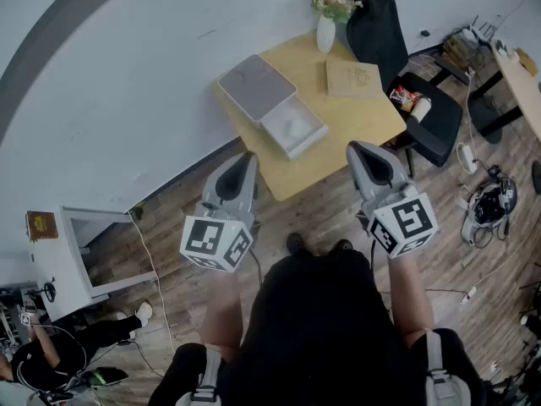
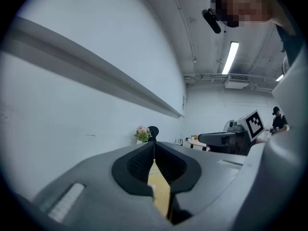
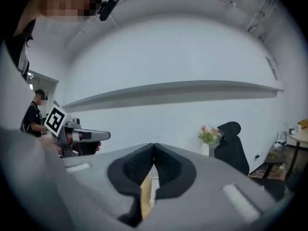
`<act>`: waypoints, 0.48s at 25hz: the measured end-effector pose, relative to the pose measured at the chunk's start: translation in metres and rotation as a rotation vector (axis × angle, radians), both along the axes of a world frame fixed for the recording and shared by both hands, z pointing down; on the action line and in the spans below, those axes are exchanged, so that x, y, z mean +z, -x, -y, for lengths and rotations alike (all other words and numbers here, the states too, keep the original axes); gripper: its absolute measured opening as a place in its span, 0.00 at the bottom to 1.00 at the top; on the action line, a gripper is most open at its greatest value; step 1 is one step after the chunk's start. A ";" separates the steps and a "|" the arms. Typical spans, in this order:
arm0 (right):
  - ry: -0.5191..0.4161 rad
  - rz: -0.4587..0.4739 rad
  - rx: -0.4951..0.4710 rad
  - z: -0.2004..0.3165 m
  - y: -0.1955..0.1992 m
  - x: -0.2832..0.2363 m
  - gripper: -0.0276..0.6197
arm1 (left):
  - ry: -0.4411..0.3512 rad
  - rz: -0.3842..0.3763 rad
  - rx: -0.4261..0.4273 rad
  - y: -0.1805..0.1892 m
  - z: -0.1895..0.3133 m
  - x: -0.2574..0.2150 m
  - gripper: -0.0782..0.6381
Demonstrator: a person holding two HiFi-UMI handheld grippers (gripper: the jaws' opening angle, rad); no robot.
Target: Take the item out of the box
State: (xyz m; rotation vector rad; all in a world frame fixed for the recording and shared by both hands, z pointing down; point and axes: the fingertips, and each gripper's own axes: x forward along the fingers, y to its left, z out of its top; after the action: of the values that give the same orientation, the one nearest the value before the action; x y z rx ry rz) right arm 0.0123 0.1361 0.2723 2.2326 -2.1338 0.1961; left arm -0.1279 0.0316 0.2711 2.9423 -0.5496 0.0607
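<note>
The person stands back from the small yellow table (image 1: 355, 117) with both tools held about level, so the job has hardly begun. I'd call this the approach, before any reach.

The left gripper (image 1: 247, 156) is clenched on nothing, its pads meeting at the tips. The right gripper (image 1: 353, 147) is likewise clenched and empty.

The box (image 1: 277, 140) lies open on the table at the person's twelve o'clock. Its grey lid (image 1: 256, 85) lies flat just beside it, toward eleven. The white item (image 1: 296, 127) sits inside the tray, well apart from both tools.

Next, I reckon, one tool has to go forward and tip down over the tray. Its jaws must part first to fit round the item.

By my count there are:
- two grippers
- one box with one lid
- one item
- one table
- one flower vase (image 1: 326, 34) at the table's far edge
- one flat wooden case (image 1: 353, 79) toward one o'clock
- one black chair (image 1: 439, 129) at two o'clock
</note>
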 end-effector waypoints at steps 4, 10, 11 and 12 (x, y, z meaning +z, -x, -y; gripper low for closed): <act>0.003 -0.005 -0.004 0.003 0.001 0.000 0.05 | -0.007 0.010 0.001 -0.001 0.002 -0.001 0.13; 0.002 -0.021 -0.021 0.002 0.006 0.001 0.05 | -0.028 0.010 -0.001 0.001 0.003 -0.003 0.13; 0.003 -0.020 -0.021 0.002 0.007 0.002 0.05 | -0.029 0.011 0.001 0.002 0.002 -0.002 0.13; 0.003 -0.013 -0.020 0.003 0.008 0.003 0.05 | -0.030 0.013 0.004 0.003 0.001 -0.003 0.13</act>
State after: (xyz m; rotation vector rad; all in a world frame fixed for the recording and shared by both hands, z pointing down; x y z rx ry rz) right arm 0.0044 0.1335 0.2748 2.2045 -2.1471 0.1834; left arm -0.1308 0.0302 0.2686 2.9740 -0.5519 0.0722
